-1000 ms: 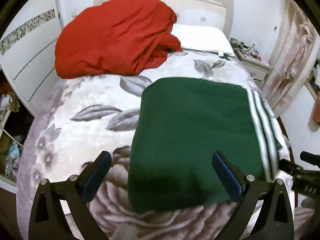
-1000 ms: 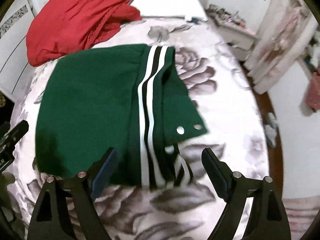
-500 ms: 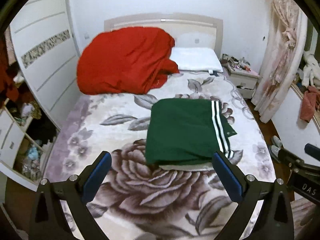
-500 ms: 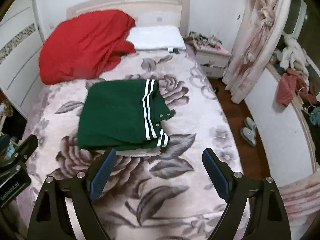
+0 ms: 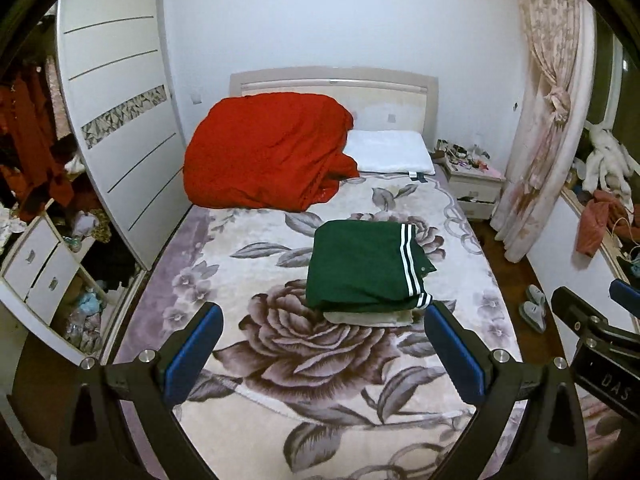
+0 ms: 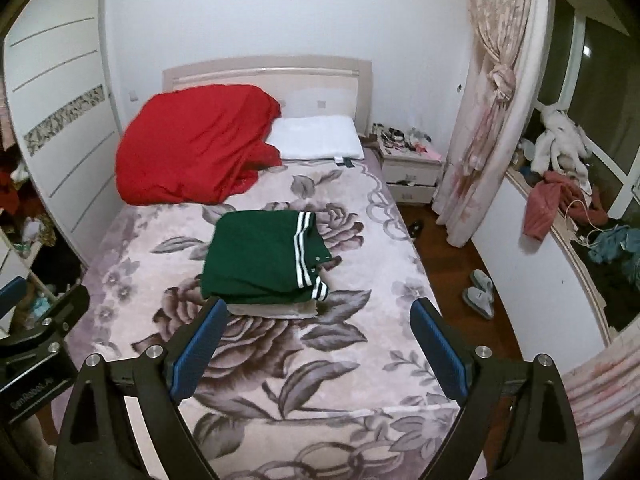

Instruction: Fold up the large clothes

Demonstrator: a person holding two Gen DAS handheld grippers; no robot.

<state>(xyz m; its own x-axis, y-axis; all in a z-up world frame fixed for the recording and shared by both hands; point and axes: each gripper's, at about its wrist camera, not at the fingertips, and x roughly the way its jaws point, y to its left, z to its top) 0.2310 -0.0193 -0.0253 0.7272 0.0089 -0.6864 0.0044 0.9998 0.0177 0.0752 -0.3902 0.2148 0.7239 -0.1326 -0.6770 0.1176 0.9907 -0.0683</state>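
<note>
The green garment (image 5: 360, 268) lies folded into a neat block on the floral bedspread (image 5: 304, 360), about mid-bed, white stripes along its right-hand edge and a pale layer peeking out from under its near edge; nothing is touching it. Both tools hang well back from the garment, above the foot of the bed, angled down at it; the left gripper (image 5: 324, 348) has its blue-padded fingers spread wide with only bedspread showing between them; the right gripper (image 6: 320, 344) is spread wide too, its jaws opening wider at this moment, nothing between them either. In the left wrist view the right tool pokes in at the right edge; in the right wrist view the left tool shows at the left edge. Beyond the garment, towards the headboard (image 5: 334, 80), a crumpled red blanket (image 5: 268, 152) is heaped up, a white pillow (image 5: 390, 152) just beside it; right of the pillow stands a cluttered nightstand (image 5: 474, 184), then a tied pink curtain (image 5: 548, 120); left of the garment, off the bed, a white wardrobe (image 5: 116, 120); right of it, slippers (image 6: 478, 290) on the wooden floor.
</note>
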